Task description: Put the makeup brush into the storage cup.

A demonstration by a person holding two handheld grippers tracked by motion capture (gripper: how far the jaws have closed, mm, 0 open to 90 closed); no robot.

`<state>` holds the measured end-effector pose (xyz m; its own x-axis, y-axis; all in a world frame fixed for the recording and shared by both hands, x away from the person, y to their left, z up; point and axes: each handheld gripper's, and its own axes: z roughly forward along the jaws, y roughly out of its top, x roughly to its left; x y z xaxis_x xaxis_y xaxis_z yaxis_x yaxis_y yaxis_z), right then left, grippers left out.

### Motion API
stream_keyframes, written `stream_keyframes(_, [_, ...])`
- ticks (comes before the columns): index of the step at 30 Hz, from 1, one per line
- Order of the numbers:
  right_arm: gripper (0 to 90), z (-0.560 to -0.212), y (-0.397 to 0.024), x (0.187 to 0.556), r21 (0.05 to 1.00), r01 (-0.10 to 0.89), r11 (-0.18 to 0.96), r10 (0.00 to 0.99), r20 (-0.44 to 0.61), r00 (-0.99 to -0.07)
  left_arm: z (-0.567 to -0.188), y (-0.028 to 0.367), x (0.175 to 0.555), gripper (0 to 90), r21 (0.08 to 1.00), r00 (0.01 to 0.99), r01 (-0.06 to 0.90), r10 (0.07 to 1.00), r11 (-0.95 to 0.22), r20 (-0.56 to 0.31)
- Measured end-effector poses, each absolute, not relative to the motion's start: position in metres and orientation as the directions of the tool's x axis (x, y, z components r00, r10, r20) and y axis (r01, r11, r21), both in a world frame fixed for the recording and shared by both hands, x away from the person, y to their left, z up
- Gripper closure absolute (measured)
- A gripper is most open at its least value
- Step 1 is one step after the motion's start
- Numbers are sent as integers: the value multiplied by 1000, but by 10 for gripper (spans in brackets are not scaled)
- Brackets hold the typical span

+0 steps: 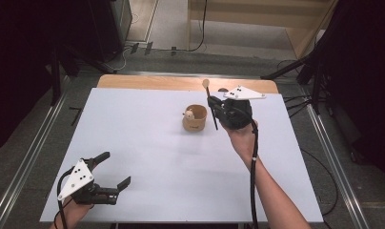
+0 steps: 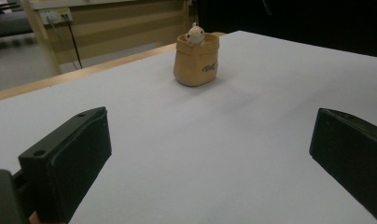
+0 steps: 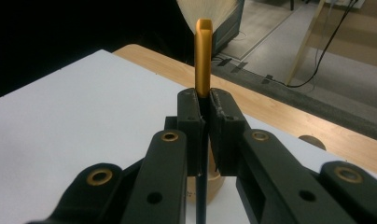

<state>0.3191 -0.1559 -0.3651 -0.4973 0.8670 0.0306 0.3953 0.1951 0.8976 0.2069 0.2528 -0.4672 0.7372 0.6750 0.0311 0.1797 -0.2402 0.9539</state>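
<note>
Showing unreadable dark script, pouch point(image 2: 196, 63)

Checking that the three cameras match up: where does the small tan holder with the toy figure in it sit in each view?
High view: the tan holder stands right of the table's centre, just left of the right gripper.
Left gripper view: upper middle, far beyond the open jaws.
Right gripper view: a pale base low behind the closed jaws, probably the holder.
Shared landmark: the table's wooden far edge.

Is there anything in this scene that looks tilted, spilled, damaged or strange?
Nothing stands out. The small pot stands upright on the white table, a little figure inside it, nothing spilled. The right gripper holds a makeup brush above it.
</note>
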Motion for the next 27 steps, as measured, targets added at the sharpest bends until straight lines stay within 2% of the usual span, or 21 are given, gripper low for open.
stream_keyframes(27, [846,-364,-154,337,915,366,171,865,38,-501,-467,253,206,0,953,738,180,675,-244,33])
